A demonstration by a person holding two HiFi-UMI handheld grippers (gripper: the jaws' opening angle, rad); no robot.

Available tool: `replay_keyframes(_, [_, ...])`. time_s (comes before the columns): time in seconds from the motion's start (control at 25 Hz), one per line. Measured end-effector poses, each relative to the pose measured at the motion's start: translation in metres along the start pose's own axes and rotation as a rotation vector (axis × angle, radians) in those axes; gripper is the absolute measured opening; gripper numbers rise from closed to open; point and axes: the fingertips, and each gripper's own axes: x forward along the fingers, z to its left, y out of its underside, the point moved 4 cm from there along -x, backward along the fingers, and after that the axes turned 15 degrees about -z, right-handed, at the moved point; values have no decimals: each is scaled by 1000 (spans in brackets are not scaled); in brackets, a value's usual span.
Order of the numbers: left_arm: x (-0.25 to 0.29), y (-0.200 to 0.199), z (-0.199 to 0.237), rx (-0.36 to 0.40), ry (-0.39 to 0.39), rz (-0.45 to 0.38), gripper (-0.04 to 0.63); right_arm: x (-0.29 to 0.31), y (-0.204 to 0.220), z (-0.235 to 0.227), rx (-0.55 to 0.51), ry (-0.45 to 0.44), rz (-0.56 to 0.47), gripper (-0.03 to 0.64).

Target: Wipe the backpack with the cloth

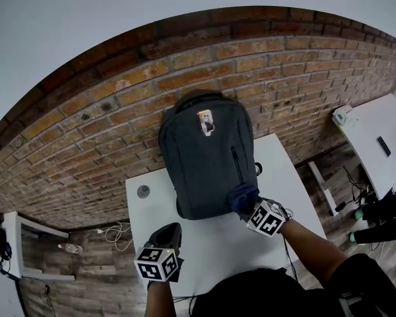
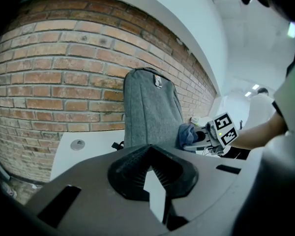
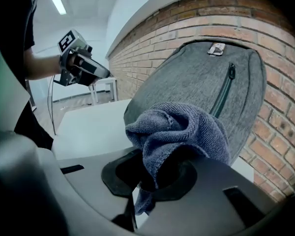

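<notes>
A dark grey backpack (image 1: 208, 157) stands upright on the white table (image 1: 211, 243), leaning against the brick wall. My right gripper (image 1: 249, 207) is shut on a bunched blue cloth (image 1: 242, 197), which rests against the backpack's lower right corner beside the zip. In the right gripper view the cloth (image 3: 179, 127) bulges out over the jaws, with the backpack (image 3: 201, 77) right behind it. My left gripper (image 1: 168, 233) hovers over the table in front of the backpack's lower left, fingertips together with nothing in them. The left gripper view shows the backpack (image 2: 150, 107) and the cloth (image 2: 187, 134).
A round grey grommet (image 1: 143, 191) is set in the table left of the backpack. The brick wall (image 1: 86, 131) runs close behind. Another white table (image 1: 376, 137) stands to the right, and cables lie on the floor (image 1: 115, 233) at the left.
</notes>
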Motion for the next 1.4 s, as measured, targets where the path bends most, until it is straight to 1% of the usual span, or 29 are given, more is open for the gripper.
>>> replay_keyframes(0.08, [-4,1,3,-4,-7,3,-6,5,3,5,27,-12,10,37])
replay_keyframes(0.2, [-10,4,8,-8,-20,6,-6,15,-2,15,94,-49,-3,35])
replay_keyframes(0.4, [-19,6,14,-14,-40,7,-6,40,-19,34,73,-109,-12,37])
replay_keyframes(0.56, [-26,8,20,-23,-57,9,-6,56,-37,47,93,-144,-44,37])
replay_keyframes(0.68, [-30,8,26,-31,-71,10,-6,63,-49,49,106,-153,-69,37])
replay_keyframes(0.8, [-30,7,31,-34,-80,7,-6,64,-59,46,111,-155,-74,37])
replay_keyframes(0.96, [-25,7,31,-34,-75,3,-6,62,-73,39,137,-148,-109,37])
replay_keyframes(1.28, [-18,4,34,-41,-75,-3,-8,58,-117,0,185,-78,-157,37])
replay_keyframes(1.4, [-15,4,34,-43,-73,-7,-6,59,-137,-20,194,-25,-177,37])
